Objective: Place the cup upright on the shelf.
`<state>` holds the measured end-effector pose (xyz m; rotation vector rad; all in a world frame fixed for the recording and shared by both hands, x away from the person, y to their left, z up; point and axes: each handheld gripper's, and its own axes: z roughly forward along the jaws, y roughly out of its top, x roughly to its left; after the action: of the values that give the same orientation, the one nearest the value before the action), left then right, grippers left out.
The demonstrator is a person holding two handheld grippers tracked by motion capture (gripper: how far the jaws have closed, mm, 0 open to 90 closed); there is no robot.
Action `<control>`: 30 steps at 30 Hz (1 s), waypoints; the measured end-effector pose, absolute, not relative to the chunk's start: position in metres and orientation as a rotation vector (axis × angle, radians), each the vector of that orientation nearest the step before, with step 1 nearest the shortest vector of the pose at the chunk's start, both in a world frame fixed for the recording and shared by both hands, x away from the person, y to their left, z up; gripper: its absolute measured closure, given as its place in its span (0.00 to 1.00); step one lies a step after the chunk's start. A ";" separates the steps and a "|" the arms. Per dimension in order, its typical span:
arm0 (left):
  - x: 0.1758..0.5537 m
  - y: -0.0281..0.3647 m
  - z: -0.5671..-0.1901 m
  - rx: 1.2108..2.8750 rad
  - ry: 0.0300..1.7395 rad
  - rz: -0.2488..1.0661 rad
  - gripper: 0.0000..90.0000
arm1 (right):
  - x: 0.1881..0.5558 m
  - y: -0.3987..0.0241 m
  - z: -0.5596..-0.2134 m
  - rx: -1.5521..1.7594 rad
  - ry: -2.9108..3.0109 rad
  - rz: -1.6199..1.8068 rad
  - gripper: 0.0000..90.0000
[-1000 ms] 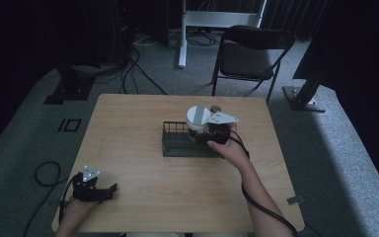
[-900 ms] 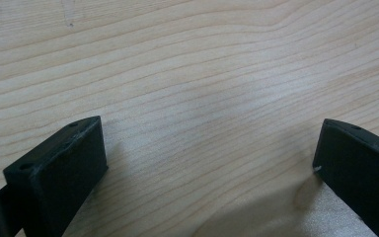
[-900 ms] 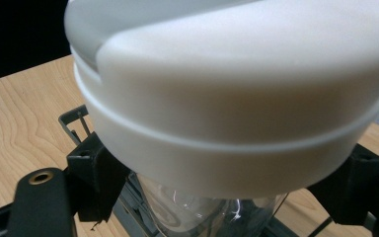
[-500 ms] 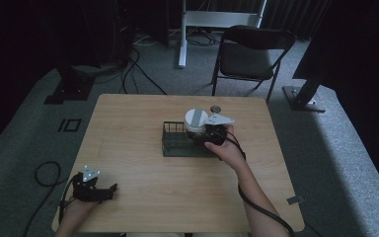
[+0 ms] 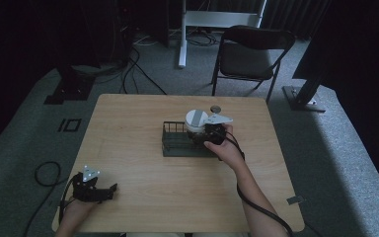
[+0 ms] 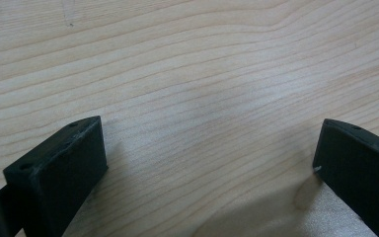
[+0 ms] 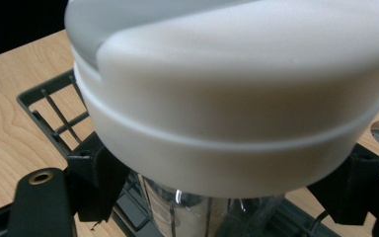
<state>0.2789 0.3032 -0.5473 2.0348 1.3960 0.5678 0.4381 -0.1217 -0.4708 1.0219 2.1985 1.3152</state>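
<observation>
A clear jar with a wide white lid [image 5: 196, 120] stands tilted over the right end of a dark wire rack [image 5: 176, 146] in the middle of the table. My right gripper [image 5: 212, 132] is shut on the jar. In the right gripper view the white lid [image 7: 227, 94] looms close, the clear body [image 7: 202, 212] runs down between the two jaws, and the rack's [image 7: 54, 106] bars lie beneath. My left gripper [image 5: 107, 189] rests at the table's near left corner. In the left gripper view it [image 6: 207, 163] is open, with bare wood between its jaws.
A small grey round piece [image 5: 215, 108] lies on the wooden table [image 5: 128, 123] just behind the jar. A folding chair [image 5: 249, 54] stands beyond the far edge. Cables run across the floor [image 5: 44, 170] at the left.
My right gripper has shifted slightly left with the jar over the rack. The left gripper has stayed where it was.
</observation>
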 end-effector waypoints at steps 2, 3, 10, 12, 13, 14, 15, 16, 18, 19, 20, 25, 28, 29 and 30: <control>0.279 0.303 -0.547 2.035 1.396 0.568 0.00 | 0.438 -0.121 -0.472 1.026 2.200 1.305 0.21; 0.279 0.303 -0.547 2.035 1.396 0.568 0.00 | 0.438 -0.120 -0.473 1.030 2.204 1.304 0.21; 0.279 0.303 -0.547 2.035 1.396 0.568 0.00 | 0.439 -0.117 -0.478 1.042 2.203 1.292 0.21; 0.279 0.303 -0.547 2.035 1.396 0.568 0.00 | 0.439 -0.117 -0.478 1.043 2.202 1.292 0.21; 0.279 0.303 -0.547 2.035 1.395 0.568 0.00 | 0.438 -0.117 -0.479 1.042 2.200 1.292 0.21; 0.279 0.303 -0.547 2.035 1.396 0.568 0.00 | 0.438 -0.117 -0.479 1.041 2.199 1.292 0.21; 0.279 0.303 -0.547 2.035 1.396 0.569 0.00 | 0.438 -0.117 -0.479 1.044 2.195 1.295 0.21; 0.279 0.303 -0.547 2.035 1.396 0.568 0.00 | 0.437 -0.118 -0.479 1.045 2.193 1.296 0.21; 0.279 0.303 -0.547 2.035 1.396 0.569 0.00 | 0.436 -0.117 -0.480 1.046 2.185 1.297 0.20; 0.279 0.303 -0.547 2.035 1.396 0.569 0.00 | 0.436 -0.117 -0.480 1.046 2.184 1.294 0.20; 0.279 0.303 -0.547 2.035 1.396 0.568 0.00 | 0.435 -0.117 -0.480 1.049 2.186 1.291 0.20; 0.279 0.303 -0.547 2.035 1.396 0.568 0.00 | 0.433 -0.117 -0.479 1.044 2.195 1.286 0.20; 0.279 0.303 -0.547 2.035 1.396 0.568 0.00 | 0.433 -0.118 -0.478 1.071 2.186 1.322 0.15; 0.279 0.303 -0.547 2.035 1.396 0.568 0.00 | 0.432 -0.118 -0.477 1.070 2.196 1.325 0.14; 0.279 0.303 -0.547 2.035 1.396 0.568 0.00 | 0.432 -0.118 -0.477 1.066 2.195 1.329 0.14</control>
<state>0.2788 0.3032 -0.5473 2.0348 1.3960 0.5684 0.4319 -0.1184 -0.4767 1.0660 2.1955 1.3286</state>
